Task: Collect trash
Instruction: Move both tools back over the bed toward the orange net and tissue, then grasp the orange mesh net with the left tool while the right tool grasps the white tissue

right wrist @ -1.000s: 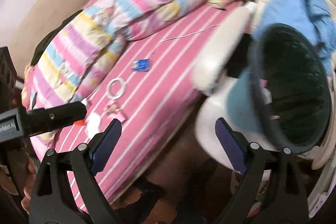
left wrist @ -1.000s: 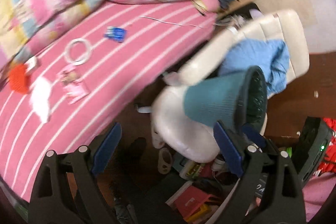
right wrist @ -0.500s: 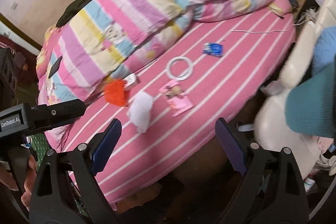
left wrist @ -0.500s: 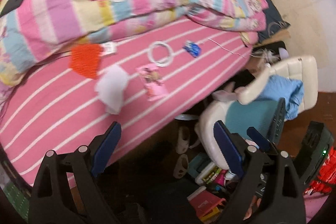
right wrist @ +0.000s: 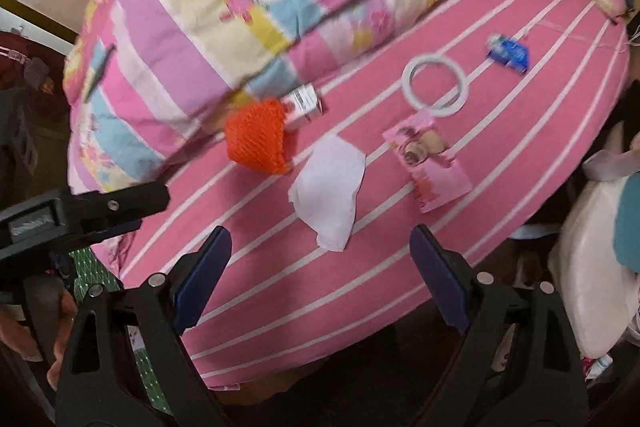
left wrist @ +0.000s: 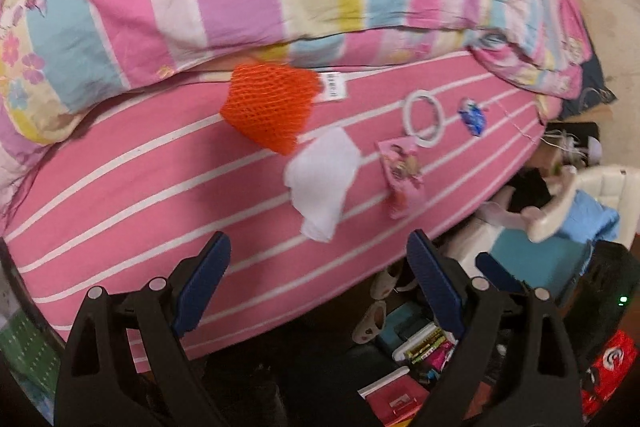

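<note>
Orange mesh netting (left wrist: 267, 111) beside crumpled white tissue (left wrist: 322, 183).

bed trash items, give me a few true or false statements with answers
1. The white tissue lies between the orange net and the pink wrapper. True.
2. The right tool grips the tissue. False: it is open, holding nothing.
3. The white ring hangs on the left tool. False: it lies on the pink striped sheet.
4. The blue wrapper lies apart from the ring. True.
</note>
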`<state>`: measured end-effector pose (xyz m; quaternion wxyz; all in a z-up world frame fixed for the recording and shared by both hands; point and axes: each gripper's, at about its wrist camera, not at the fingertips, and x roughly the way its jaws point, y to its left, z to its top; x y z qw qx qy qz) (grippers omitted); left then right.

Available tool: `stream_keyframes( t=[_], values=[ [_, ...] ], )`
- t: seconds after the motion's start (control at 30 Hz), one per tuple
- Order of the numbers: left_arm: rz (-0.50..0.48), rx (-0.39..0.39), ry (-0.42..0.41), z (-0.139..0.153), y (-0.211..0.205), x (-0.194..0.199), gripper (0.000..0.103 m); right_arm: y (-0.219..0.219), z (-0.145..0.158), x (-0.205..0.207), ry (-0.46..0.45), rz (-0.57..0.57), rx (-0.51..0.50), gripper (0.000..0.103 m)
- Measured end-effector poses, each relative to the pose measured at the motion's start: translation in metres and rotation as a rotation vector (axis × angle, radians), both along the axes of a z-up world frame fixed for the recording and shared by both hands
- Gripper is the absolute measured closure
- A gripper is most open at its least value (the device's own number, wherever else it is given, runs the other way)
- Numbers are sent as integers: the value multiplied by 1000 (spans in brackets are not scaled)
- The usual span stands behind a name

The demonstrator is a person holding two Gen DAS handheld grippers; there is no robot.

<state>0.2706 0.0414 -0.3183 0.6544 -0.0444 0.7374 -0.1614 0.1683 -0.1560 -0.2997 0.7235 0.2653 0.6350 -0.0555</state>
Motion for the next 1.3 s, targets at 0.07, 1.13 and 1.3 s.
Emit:
stream_keyframes(
  t=[0.07, 1.13, 1.3],
  values=[
    [-6, 15, 11, -20, -1, 9, 16, 1, -28, 9, 37, -1, 19, 13],
    [-75, 166, 87, -215, -22, 72, 24, 37, -207, 51, 186, 0, -57, 38],
    [-49, 203, 57, -206, -9, 72, 56, 17, -204, 38, 190, -12, -69, 82]
  ],
)
